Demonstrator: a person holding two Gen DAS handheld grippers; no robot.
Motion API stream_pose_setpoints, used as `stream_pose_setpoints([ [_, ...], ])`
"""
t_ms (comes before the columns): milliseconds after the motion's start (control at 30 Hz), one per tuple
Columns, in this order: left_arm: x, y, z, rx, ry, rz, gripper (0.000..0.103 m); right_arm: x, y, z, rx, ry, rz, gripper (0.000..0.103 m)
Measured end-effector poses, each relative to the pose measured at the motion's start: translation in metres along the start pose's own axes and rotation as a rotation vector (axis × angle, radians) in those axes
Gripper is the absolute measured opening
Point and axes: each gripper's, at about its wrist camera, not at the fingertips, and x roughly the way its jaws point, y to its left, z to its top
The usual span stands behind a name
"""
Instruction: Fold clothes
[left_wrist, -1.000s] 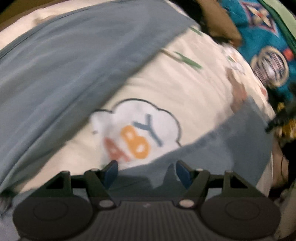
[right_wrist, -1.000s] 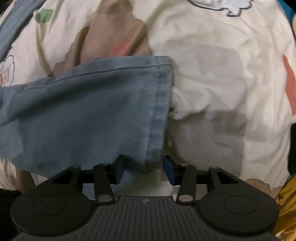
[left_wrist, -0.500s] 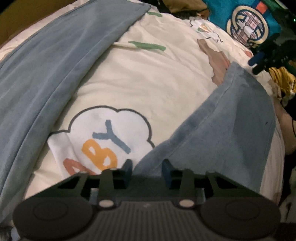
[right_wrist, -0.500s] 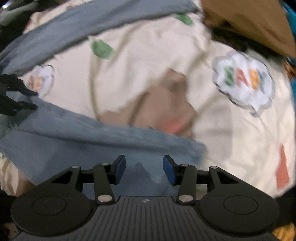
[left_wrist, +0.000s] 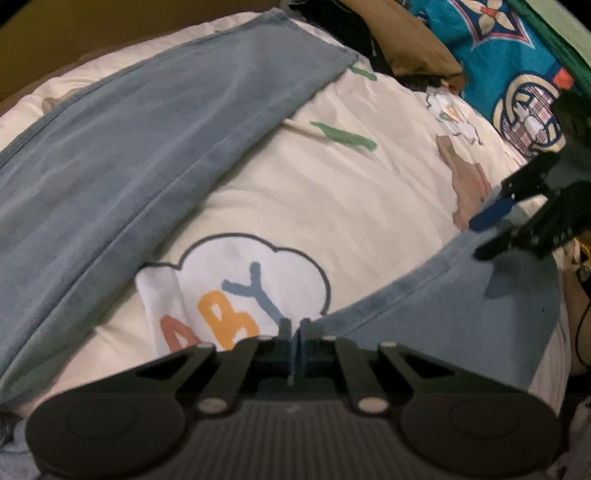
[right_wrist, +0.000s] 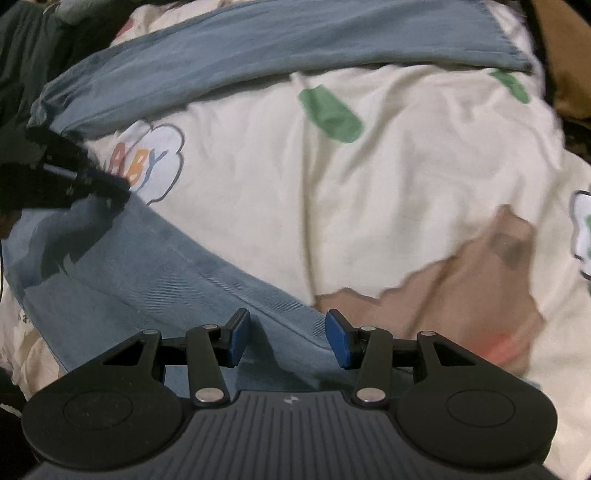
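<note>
Blue jeans lie spread on a cream bedsheet (left_wrist: 332, 206) with cartoon prints. One leg (left_wrist: 147, 122) runs along the far side, the other leg (left_wrist: 461, 306) lies near me. My left gripper (left_wrist: 294, 332) is shut on the inner edge of the near leg. My right gripper (right_wrist: 286, 338) is open, its pads on either side of the near leg's seam (right_wrist: 207, 269) close to the hem. The right gripper also shows in the left wrist view (left_wrist: 491, 229), and the left gripper shows in the right wrist view (right_wrist: 122, 192).
A brown garment (left_wrist: 402, 40) and a teal patterned cloth (left_wrist: 509, 66) lie at the far right of the bed. A dark garment (right_wrist: 33, 62) sits at the far left in the right wrist view. A "BABY" cloud print (left_wrist: 240, 288) lies between the legs.
My left gripper has closed on the edge of the near jeans leg. My right gripper has moved along that leg toward its inner seam and stays open.
</note>
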Motion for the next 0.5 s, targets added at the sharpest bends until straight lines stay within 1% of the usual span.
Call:
stream_pose_setpoints([
  [167, 0.006, 0.005, -0.001, -0.026, 0.002, 0.004, 0.003, 0.018, 0.010, 0.003, -0.057, 0.011, -0.024, 0.053],
  [200, 0.006, 0.005, -0.001, -0.029, 0.002, 0.006, 0.003, 0.020, 0.012, 0.004, -0.076, 0.009, -0.021, 0.046],
  [233, 0.006, 0.005, -0.001, -0.030, 0.001, 0.006, 0.003, 0.019, 0.013, 0.004, -0.092, 0.003, -0.007, 0.043],
  [267, 0.005, 0.006, -0.002, -0.032, -0.002, 0.005, 0.003, 0.018, 0.013, 0.003, -0.102, -0.003, 0.014, 0.027],
  [300, 0.005, 0.006, -0.002, -0.036, -0.006, 0.002, 0.003, 0.016, 0.013, 0.002, -0.113, -0.009, 0.028, 0.017],
  [333, 0.004, 0.007, -0.002, -0.040, -0.009, 0.000, 0.003, 0.014, 0.013, 0.001, -0.128, -0.016, 0.033, 0.013],
  [367, 0.003, 0.008, -0.003, -0.045, -0.013, -0.002, 0.003, 0.011, 0.013, 0.001, -0.137, -0.024, 0.036, 0.000],
  [500, 0.000, 0.009, -0.003, -0.051, -0.024, -0.005, 0.003, -0.001, 0.008, 0.002, -0.147, -0.048, 0.041, 0.000],
])
